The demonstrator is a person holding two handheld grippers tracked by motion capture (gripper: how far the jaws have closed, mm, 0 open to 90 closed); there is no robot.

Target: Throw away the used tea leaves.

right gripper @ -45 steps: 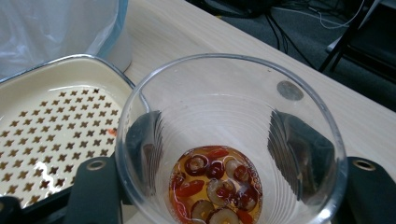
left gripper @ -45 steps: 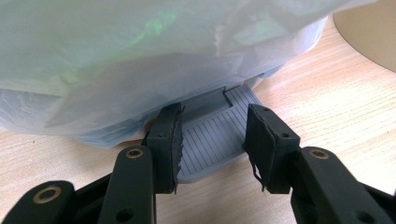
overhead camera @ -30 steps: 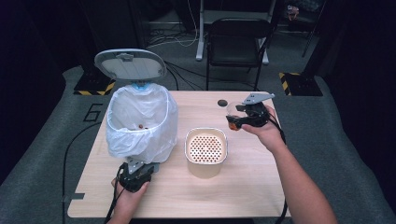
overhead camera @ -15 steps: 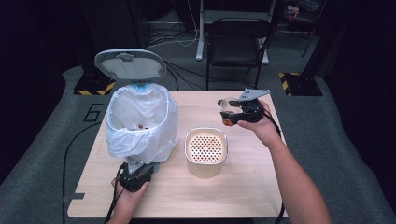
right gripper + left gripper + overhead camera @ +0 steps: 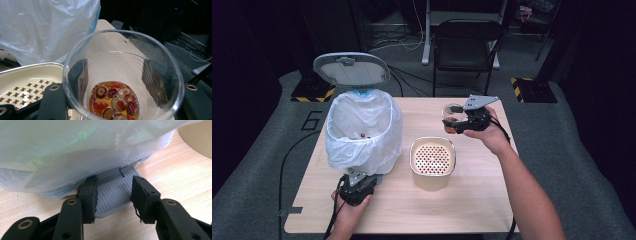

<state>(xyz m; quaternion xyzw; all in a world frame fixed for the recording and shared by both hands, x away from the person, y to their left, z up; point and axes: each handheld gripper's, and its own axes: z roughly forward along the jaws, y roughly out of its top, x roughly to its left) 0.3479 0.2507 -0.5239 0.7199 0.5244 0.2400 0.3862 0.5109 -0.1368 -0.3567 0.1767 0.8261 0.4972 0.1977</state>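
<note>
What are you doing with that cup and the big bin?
A person holds a gripper in each hand. The right gripper is clamped on a clear plastic cup with red and pale fruit slices in amber liquid, held above the wooden table near the cream container with a perforated insert. The left gripper sits open astride the grey ribbed pedal of the white-bagged bin, whose lid is up.

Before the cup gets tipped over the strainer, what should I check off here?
1. Right tool grips the clear cup: ok.
2. Cup upright, fruit and liquid inside: ok.
3. Cup over the strainer container: not ok, it is beyond the far rim.
4. Strainer tray bare: ok.
5. Bin lid up: ok.
6. Left tool pressing the bin pedal: cannot tell; jaws open astride it.
</note>
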